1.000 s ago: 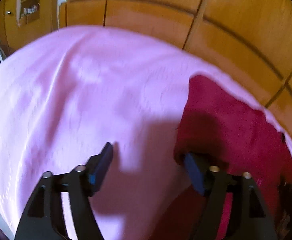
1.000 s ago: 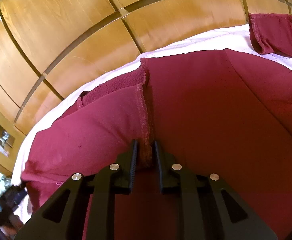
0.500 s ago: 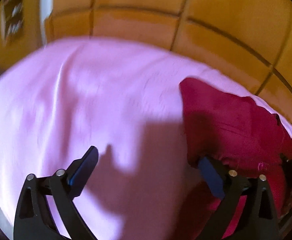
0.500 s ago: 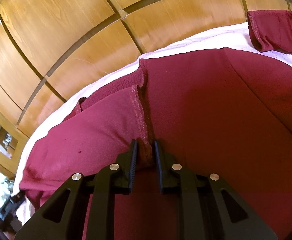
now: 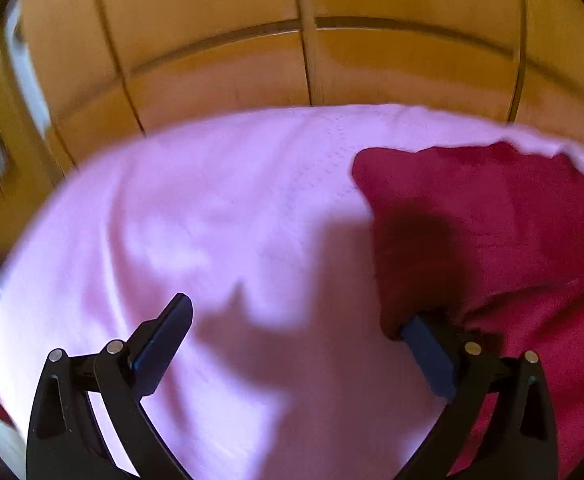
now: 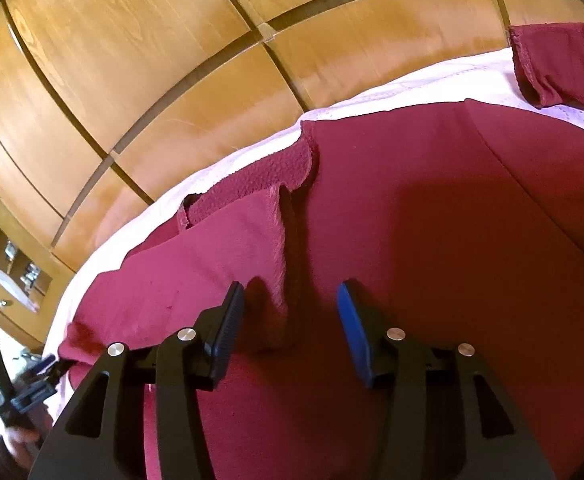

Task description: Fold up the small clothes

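A wide stretch of pink sheet (image 5: 196,216) is being shown only in the left wrist view, where the dark red garment (image 5: 503,232) is being seen just along the right side. In the right wrist view the garment (image 6: 431,248) is being shown filling most of the picture, with its folded flap (image 6: 228,256) lying on top and a second red piece (image 6: 559,64) lying apart at the far right, before the wooden panels (image 6: 140,60).

A second ago the flap's hem was being pinched by the right gripper (image 6: 290,320); now its jaws are being held apart, the hem lying loose between them. The left gripper (image 5: 297,332) is being held wide apart, low over the sheet, its right finger (image 5: 427,356) being tucked under the garment's edge.
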